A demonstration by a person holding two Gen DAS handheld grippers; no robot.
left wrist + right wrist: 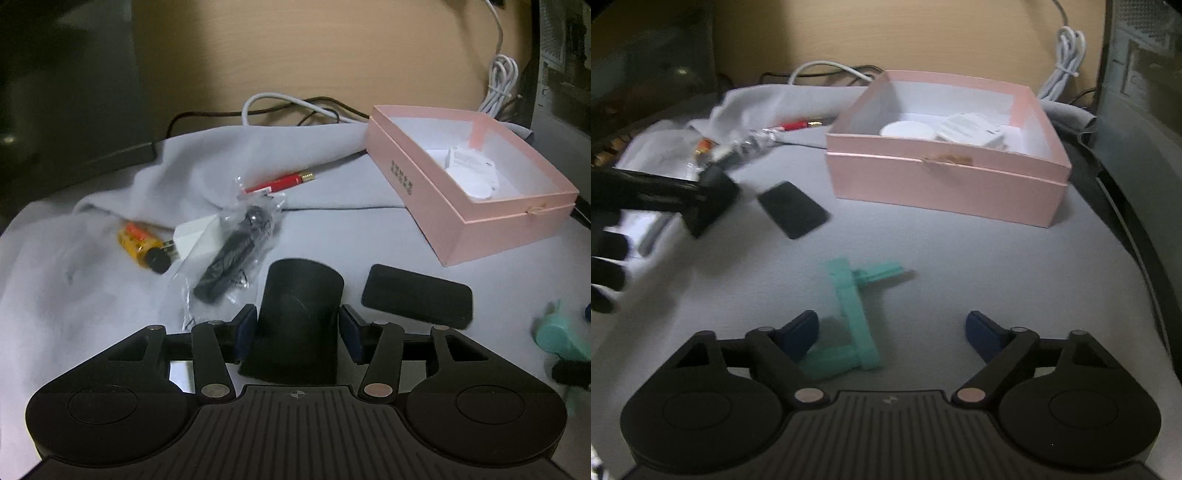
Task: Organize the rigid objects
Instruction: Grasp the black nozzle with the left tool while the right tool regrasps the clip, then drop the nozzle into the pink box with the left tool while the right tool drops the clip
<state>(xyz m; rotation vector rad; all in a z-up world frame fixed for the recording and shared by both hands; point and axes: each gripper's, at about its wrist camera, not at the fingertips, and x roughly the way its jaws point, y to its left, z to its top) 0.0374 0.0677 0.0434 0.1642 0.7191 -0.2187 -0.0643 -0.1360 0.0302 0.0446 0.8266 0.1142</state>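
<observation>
Left gripper (297, 334): its jaws are half closed with a black case (301, 314) between the blue pads. The pads seem to touch its sides, so it is judged as held; in the right wrist view the case appears lifted at middle left, blurred.
Right gripper (892, 334): the jaws stand wide open and nothing is held. A teal clamp (851, 314) lies on the cloth between the pads, closer to the left pad, at lower centre.
Box (945, 177): pink, open on top, at upper right in both views. Inside there are already a white disc (907, 130) and a white packet (971, 131).
Flat black pad (417, 301): it lies on the grey cloth (92, 295), just right of the case and near the corner of the box.
Other things: a bagged black tool (231, 258), an orange bottle (142, 245), a white plug (194, 236) and a red pen (282, 182) are at centre left of the left wrist view.
Step in hand: probably to carry the case to the box.
How to do well: keep the grip firm and the case level, pass above the pink wall, and open the jaws only over the free floor of the box, not on the white items.
Risk: the case is smooth and tapered, so it may slip out of the pads.
</observation>
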